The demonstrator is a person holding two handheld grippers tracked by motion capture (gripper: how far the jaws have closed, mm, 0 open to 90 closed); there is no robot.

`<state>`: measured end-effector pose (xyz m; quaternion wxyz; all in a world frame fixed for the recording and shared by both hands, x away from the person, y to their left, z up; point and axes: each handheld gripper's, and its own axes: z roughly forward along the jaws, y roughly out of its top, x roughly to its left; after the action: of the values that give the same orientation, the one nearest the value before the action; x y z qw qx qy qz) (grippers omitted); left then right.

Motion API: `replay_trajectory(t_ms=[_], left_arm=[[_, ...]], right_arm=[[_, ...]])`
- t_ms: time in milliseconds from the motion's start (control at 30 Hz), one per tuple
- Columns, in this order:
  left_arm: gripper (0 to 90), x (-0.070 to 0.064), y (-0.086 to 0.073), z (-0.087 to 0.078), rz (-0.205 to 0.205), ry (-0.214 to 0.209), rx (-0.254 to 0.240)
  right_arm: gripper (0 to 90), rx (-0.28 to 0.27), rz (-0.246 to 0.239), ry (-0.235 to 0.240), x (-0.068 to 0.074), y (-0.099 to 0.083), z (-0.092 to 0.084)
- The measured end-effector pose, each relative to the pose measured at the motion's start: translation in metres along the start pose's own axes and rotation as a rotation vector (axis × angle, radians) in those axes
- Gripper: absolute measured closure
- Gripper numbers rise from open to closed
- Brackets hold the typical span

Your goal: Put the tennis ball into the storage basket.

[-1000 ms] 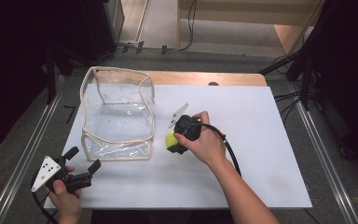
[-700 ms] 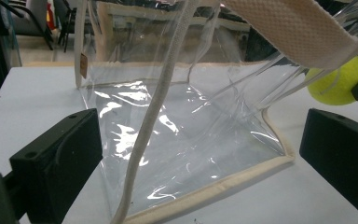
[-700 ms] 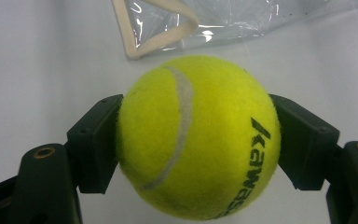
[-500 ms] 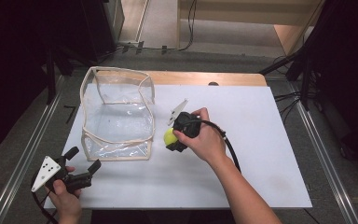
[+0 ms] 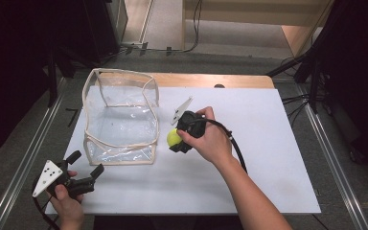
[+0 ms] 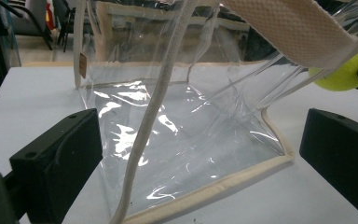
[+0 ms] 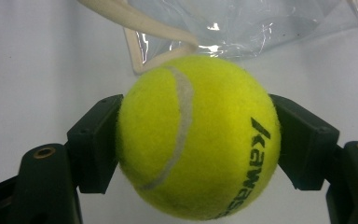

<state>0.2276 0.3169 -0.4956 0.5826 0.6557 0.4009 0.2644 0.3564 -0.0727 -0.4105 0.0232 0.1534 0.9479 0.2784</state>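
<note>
- Yellow tennis ball [image 7: 198, 137] being pinched in right tongs [image 5: 178, 142], just beside clear bag [image 5: 120, 115] on white tabletop [image 5: 268, 158].
- Left tongs [image 5: 84, 165] idling spread near bag's front corner.
- Likely carrying stage; next needing lifting over the rim.

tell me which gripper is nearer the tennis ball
Right. The right gripper is shut on the tennis ball, beside the clear bag. The left gripper sits open at the bag's near corner, away from the ball.
</note>
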Motion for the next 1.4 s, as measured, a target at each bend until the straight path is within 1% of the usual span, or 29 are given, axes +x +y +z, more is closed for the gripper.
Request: replay_trajectory(t_ms=[67,100,167,200,267,467,633,800,933,1067,1267,1400], left_arm=[[0.0,0.000,0.000,0.000,0.000,-0.001,0.000],[0.0,0.000,0.000,0.000,0.000,0.000,0.000],[0.0,0.000,0.000,0.000,0.002,0.000,0.001],[0.0,0.000,0.000,0.000,0.003,-0.001,0.001],[0.0,0.000,0.000,0.000,0.002,-0.002,0.000],[0.0,0.000,0.000,0.000,0.001,-0.001,0.000],[0.0,0.000,0.000,0.000,0.002,-0.002,0.000],[0.0,0.000,0.000,0.000,0.001,-0.001,0.000],[0.0,0.000,0.000,0.000,0.000,-0.001,0.000],[0.0,0.000,0.000,0.000,0.000,-0.001,0.000],[0.0,0.000,0.000,0.000,0.000,-0.002,0.001],[0.0,0.000,0.000,0.000,-0.001,-0.003,0.000]], right_arm=[[22.7,-0.003,-0.001,0.000,0.000,0.001,0.000],[22.7,0.005,0.003,0.001,0.000,0.001,-0.001],[22.7,0.002,0.012,0.005,0.000,0.002,-0.002],[22.7,0.008,0.005,0.004,0.000,0.003,-0.003],[22.7,0.001,-0.006,0.008,0.000,0.004,-0.004],[22.7,-0.002,0.004,0.014,0.001,0.008,-0.008],[22.7,-0.005,-0.010,0.022,0.000,0.010,-0.010],[22.7,0.002,-0.005,0.020,0.000,0.013,-0.013],[22.7,-0.004,-0.004,0.024,0.001,0.014,-0.015],[22.7,0.002,-0.012,0.018,0.000,0.017,-0.019],[22.8,0.004,-0.024,0.024,-0.002,0.020,-0.025],[22.8,0.006,-0.020,0.027,-0.002,0.023,-0.030]])
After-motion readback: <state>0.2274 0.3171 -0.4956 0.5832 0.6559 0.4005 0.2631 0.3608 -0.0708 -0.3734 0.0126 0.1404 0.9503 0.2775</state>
